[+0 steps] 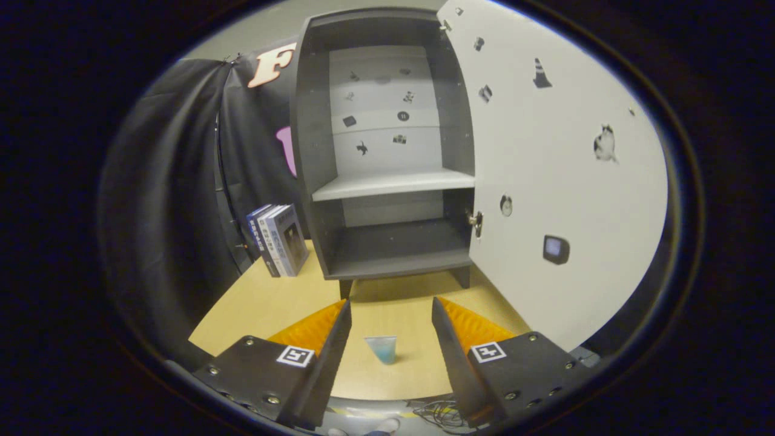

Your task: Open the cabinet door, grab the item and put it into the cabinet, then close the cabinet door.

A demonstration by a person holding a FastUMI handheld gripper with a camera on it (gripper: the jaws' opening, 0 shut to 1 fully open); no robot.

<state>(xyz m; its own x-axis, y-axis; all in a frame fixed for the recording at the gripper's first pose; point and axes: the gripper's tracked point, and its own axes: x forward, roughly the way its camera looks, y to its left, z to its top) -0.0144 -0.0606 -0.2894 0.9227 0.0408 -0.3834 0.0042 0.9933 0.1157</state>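
A dark grey cabinet [387, 151] stands on the wooden table [266, 309], straight ahead beyond the fingers. Its white door [545, 181] is swung wide open to the right, with small stickers on its inner face. Inside, a pale shelf [393, 183] splits the cabinet into an upper and a lower compartment; both hold nothing. A small clear cup with blue liquid [381, 349] stands on the table between my two fingers, touching neither. My gripper [390, 309] is open, hovering above the table with its fingers apart on either side of the cup.
Three books [278, 239] stand upright on the table left of the cabinet. The black cloth wall [169, 181] hangs close on the left. The open door blocks the right side. Cables [442, 415] lie below the table's near edge.
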